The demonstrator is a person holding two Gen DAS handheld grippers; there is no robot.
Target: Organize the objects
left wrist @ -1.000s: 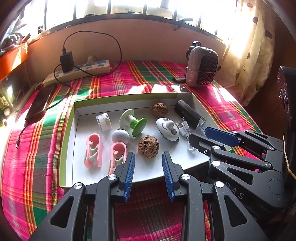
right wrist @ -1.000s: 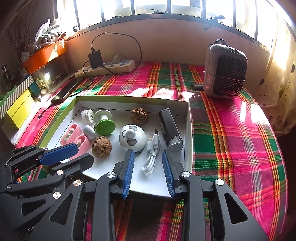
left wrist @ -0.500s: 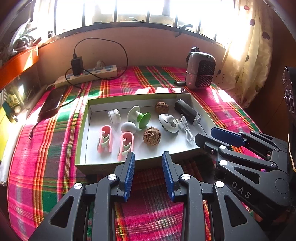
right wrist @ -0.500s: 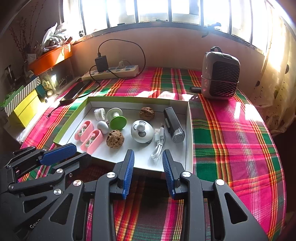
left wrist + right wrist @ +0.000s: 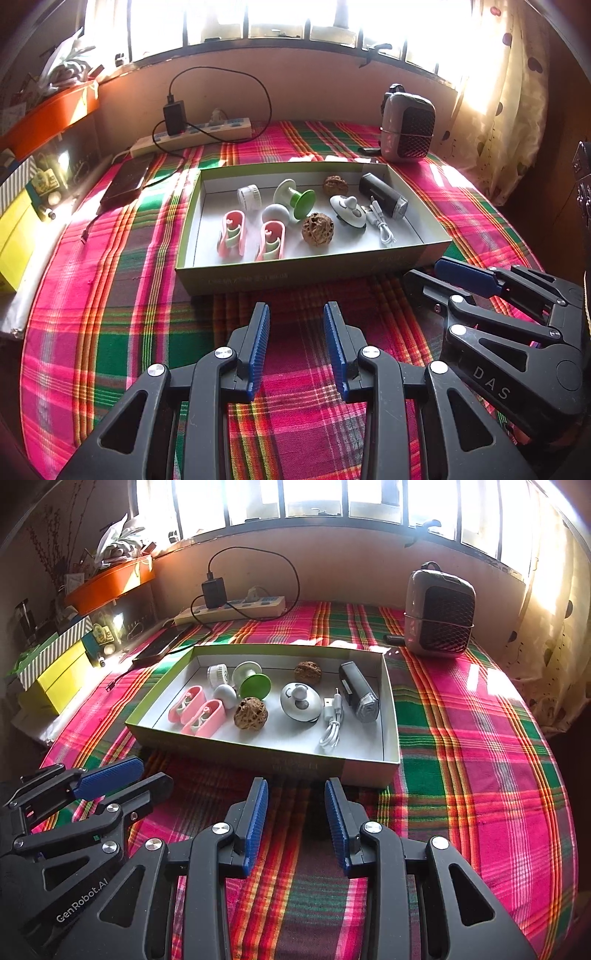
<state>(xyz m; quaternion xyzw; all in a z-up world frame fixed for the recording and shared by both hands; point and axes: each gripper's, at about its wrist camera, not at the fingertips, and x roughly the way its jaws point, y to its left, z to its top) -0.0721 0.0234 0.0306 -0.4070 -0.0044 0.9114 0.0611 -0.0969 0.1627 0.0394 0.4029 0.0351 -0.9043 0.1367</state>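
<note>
**Ana:** Left wrist view first: what did it show of the left gripper [image 5: 296, 314]?

**Ben:** Its blue-padded jaws stood apart with nothing between them, only the plaid tablecloth [image 5: 122, 280] beneath. It hung short of the near wall of the box [image 5: 295, 275], not touching it. The right gripper [image 5: 436, 271] lay off to the side, near the box's near right corner.

**Ana:** And the right wrist view?

**Ben:** The right gripper [image 5: 296, 794] was likewise released, jaws parted and empty, just before the box's [image 5: 207, 742] near wall.

**Ana:** Where were the objects?

**Ben:** All inside the box. Two pink holders [image 5: 232, 233] lay side by side at the left, a white egg-shaped piece [image 5: 275, 213] just behind the second. A small white ribbed cap [image 5: 249, 192] sat at the back left, beside a green and white spool [image 5: 295, 195] lying tilted. One walnut [image 5: 317, 229] rested near the middle, another walnut [image 5: 335, 185] toward the back wall. A white round gadget [image 5: 348, 211] sat right of centre, then a coiled white cable [image 5: 380, 225] and a black bike light [image 5: 383, 195] along the right wall.

**Ana:** Anything outside it?

**Ben:** A small heater [image 5: 408, 127] behind the box, a power strip [image 5: 192, 136] with a black charger plugged in, and a dark phone [image 5: 127, 179] on the cloth at the left.
</note>
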